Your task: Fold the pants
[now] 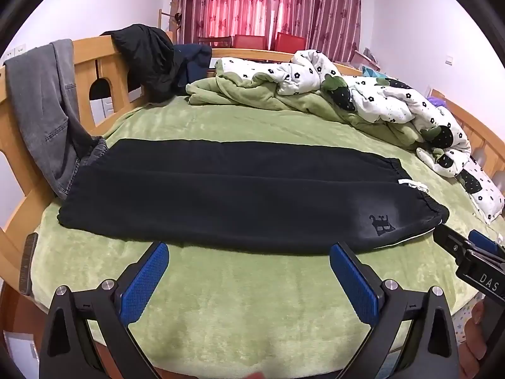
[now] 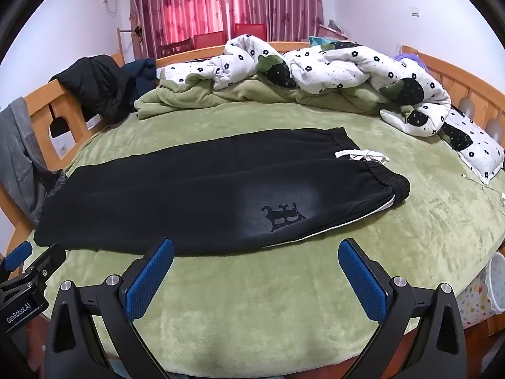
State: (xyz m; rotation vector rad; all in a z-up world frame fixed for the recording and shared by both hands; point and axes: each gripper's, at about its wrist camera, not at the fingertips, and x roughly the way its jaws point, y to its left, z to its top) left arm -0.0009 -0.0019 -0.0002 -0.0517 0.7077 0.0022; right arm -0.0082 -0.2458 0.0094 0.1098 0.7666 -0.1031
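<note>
Black sweatpants [image 1: 240,189] lie flat across the green bed, legs side by side, waistband with a white drawstring [image 2: 363,155] at the right, leg ends at the left. They also show in the right wrist view [image 2: 205,189], with a dark printed logo [image 2: 282,214] near the waist. My left gripper [image 1: 249,252] is open and empty, just short of the pants' near edge. My right gripper [image 2: 255,249] is open and empty, also just short of the near edge. The right gripper also shows in the left view [image 1: 460,246], and the left gripper in the right view [image 2: 34,259].
A green fleece blanket [image 1: 252,300] covers the bed. A rumpled white flowered quilt [image 2: 331,69] lies at the far side. Grey jeans [image 1: 41,107] and a black jacket [image 1: 151,60] hang over the wooden bed rail at the left. A white cable [image 2: 483,186] lies at the right.
</note>
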